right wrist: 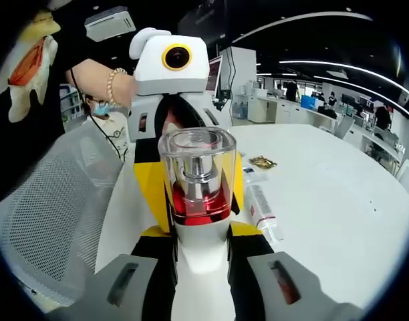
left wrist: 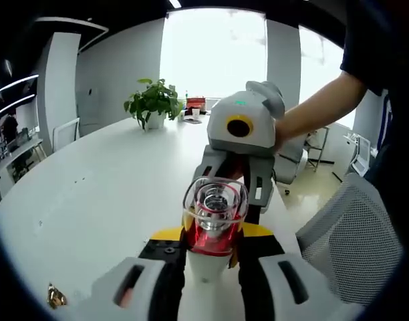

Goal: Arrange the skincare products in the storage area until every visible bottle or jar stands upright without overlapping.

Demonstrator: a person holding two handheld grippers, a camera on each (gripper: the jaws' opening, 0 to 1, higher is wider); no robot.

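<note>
A skincare bottle (left wrist: 214, 221) with a clear square cap, red liquid and a white base is held above the white table (left wrist: 104, 194). My left gripper (left wrist: 211, 253) has its black and yellow jaws shut on the white base. Facing it, my right gripper (left wrist: 236, 175) reaches in from behind the cap. In the right gripper view the same bottle (right wrist: 198, 190) stands between my right gripper's (right wrist: 199, 253) jaws, which press its white base. The left gripper (right wrist: 191, 144) faces it, with yellow fingers (right wrist: 151, 190) flanking the bottle.
A clear tube (right wrist: 264, 212) lies flat on the table (right wrist: 338, 221) beside a small gold packet (right wrist: 263, 161), also seen as a packet (left wrist: 55, 295) near the left jaw. A potted plant (left wrist: 153, 101) stands far back. A mesh chair (left wrist: 355, 234) is at the table's edge.
</note>
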